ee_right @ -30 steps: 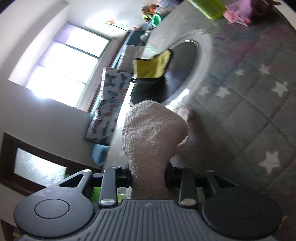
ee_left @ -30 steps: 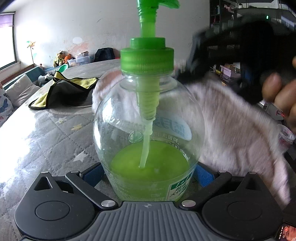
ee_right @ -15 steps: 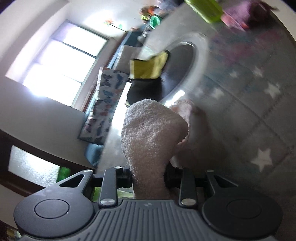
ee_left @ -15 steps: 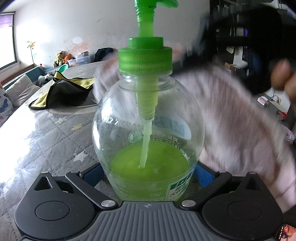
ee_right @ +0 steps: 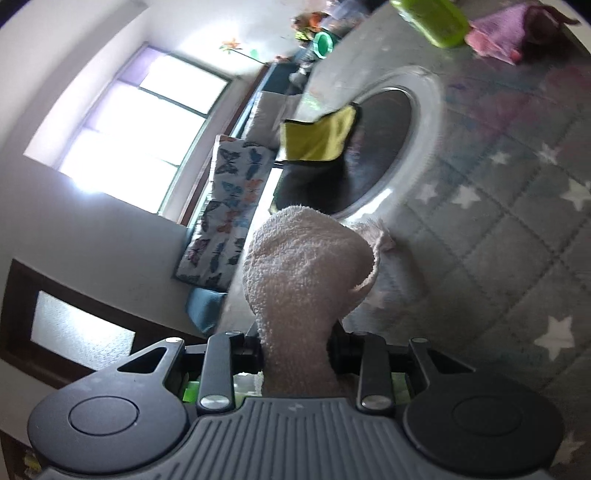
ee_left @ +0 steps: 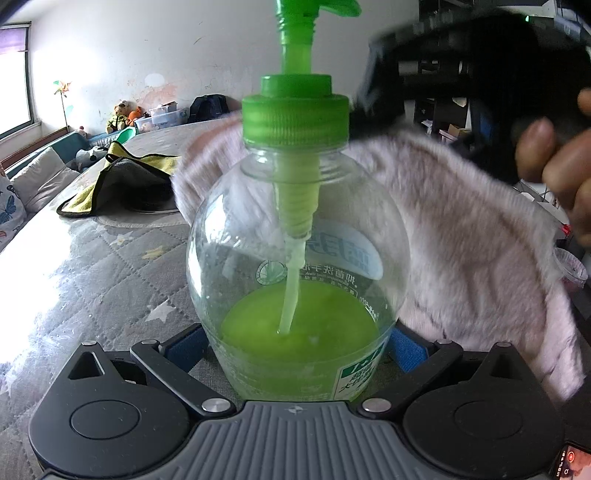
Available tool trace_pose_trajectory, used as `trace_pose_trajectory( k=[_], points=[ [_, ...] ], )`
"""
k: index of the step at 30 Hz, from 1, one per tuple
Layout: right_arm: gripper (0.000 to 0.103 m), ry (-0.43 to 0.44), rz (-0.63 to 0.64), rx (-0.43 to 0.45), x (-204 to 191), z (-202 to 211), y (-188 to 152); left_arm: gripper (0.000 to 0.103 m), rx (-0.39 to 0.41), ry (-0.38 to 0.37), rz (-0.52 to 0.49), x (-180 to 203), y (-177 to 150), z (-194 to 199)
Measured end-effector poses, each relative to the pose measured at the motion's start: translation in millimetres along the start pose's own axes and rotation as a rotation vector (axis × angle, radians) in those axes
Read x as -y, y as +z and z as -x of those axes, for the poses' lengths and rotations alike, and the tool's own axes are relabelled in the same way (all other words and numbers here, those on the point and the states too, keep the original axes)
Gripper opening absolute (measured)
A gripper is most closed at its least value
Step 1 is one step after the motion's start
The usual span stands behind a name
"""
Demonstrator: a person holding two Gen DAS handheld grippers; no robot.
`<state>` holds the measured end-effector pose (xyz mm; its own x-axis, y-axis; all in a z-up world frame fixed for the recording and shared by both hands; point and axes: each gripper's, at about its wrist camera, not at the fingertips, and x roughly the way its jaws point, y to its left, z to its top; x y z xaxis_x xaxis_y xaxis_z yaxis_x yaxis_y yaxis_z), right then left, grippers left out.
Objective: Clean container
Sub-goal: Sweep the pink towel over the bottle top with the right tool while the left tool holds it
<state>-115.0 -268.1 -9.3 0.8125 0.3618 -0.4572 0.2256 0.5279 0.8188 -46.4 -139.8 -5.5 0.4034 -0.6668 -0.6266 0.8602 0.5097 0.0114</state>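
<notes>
A clear round pump bottle [ee_left: 295, 258] with a green cap and green liquid in its lower part stands upright between my left gripper's [ee_left: 295, 350] blue pads, which are shut on its base. A pale pink towel [ee_left: 461, 251] wraps behind and to the right of the bottle, blurred. The right gripper [ee_left: 443, 85] and the hand that holds it show as a dark blur at the upper right. In the right wrist view my right gripper [ee_right: 295, 350] is shut on a bunched fold of the pink towel [ee_right: 306, 277], which hides its fingertips.
A grey quilted cover with white stars [ee_left: 122, 280] spreads over the table. A yellow and black cloth [ee_left: 122, 177] lies on a round dark plate [ee_right: 388, 140] farther back. A green box [ee_right: 436, 22] and a purple cloth [ee_right: 498, 33] lie at the far side.
The towel and the right gripper have shifted a little around the far side of the bottle, with blur. The bottle and the left gripper have kept still.
</notes>
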Motion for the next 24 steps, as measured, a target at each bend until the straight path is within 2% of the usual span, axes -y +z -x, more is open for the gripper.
trace_pose_trajectory(
  k=[6,13,17,24],
  points=[
    [0.031,-0.061,-0.051,-0.026,26.9,-6.3,-10.8,0.103,0.0,0.0,0.0,0.2,0.1,0.0],
    [0.031,-0.06,-0.064,-0.012,36.9,4.4,-20.9,0.103,0.0,0.0,0.0,0.3,0.3,0.0],
    [0.031,-0.043,-0.048,0.006,25.3,14.9,-23.9,0.103,0.0,0.0,0.0,0.4,0.2,0.0],
    [0.031,0.04,0.023,0.052,-12.3,35.8,-19.1,0.103,0.0,0.0,0.0,0.5,0.2,0.2]
  ],
)
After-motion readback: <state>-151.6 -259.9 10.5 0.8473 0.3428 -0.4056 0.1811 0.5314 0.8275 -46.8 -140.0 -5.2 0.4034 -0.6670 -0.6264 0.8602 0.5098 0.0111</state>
